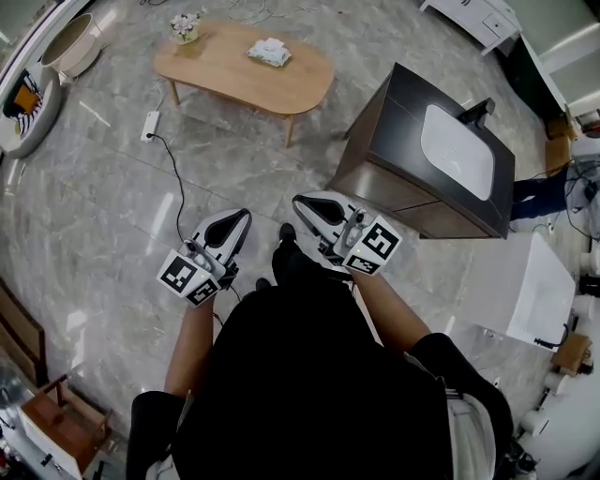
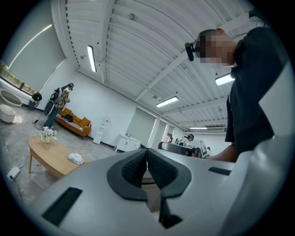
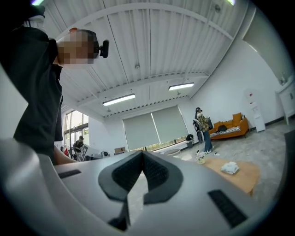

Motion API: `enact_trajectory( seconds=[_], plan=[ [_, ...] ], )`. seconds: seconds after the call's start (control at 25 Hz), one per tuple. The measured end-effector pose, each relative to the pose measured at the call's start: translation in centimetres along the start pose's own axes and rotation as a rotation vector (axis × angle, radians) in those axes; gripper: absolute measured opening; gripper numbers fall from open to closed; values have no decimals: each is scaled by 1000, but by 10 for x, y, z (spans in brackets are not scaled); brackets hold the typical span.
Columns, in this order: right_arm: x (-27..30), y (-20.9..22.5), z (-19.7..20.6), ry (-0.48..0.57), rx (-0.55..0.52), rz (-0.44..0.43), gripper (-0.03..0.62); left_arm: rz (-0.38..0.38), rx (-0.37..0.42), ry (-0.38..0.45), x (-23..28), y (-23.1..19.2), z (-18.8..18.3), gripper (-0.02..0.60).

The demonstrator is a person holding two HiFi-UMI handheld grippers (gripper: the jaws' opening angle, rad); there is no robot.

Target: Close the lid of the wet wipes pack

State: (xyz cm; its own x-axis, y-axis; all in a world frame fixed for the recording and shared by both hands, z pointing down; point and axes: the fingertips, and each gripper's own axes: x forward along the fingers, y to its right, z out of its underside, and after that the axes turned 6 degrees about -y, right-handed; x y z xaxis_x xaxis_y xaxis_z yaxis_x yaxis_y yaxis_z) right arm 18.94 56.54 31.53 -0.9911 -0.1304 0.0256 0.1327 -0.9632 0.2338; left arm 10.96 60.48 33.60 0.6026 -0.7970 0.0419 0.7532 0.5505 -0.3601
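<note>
Floor point(image 1: 103, 197): grey marbled tiles, spread under and around the tabletop.
Cabinet point(image 1: 394, 178): dark, with a white basin on top; to the right of the tabletop and apart from it.
Tabletop point(image 1: 216, 70): pale wood, oval, on thin legs.
Left hand-held gripper point(image 1: 241, 218): well apart from the tabletop, close to the person's body; clenched, ribbed pads point(image 2: 133, 168) meeting at the tips, nothing between them.
Right hand-held gripper point(image 1: 300, 201): equally far from the tabletop, just beside the left one; clenched too, pads point(image 3: 129, 173) tip to tip, empty.
Wet wipes pack point(image 1: 269, 52): flat on the tabletop, around its middle, untouched; lid too small to tell open from closed.
Flowers point(image 1: 185, 26): small pot at the left end of the tabletop.
</note>
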Motion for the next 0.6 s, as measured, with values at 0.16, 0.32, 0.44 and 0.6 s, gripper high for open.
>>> enact_trajectory(
  seconds=[0.16, 0.32, 0.44, 0.6],
  plan=[
    [16, 58, -14, 3, 4, -6, 12, -26, -3, -17, 35, -42, -16, 17],
    [28, 115, -24, 6, 25, -9, 12, -70, 1, -18, 63, -84, -35, 17],
    [33, 150, -32, 1, 33, -23, 12, -111, -7, -9, 82, -111, -48, 17],
    [42, 189, -38, -2, 49, -44, 12, -143, -12, -7, 106, -139, -59, 17]
  ],
)
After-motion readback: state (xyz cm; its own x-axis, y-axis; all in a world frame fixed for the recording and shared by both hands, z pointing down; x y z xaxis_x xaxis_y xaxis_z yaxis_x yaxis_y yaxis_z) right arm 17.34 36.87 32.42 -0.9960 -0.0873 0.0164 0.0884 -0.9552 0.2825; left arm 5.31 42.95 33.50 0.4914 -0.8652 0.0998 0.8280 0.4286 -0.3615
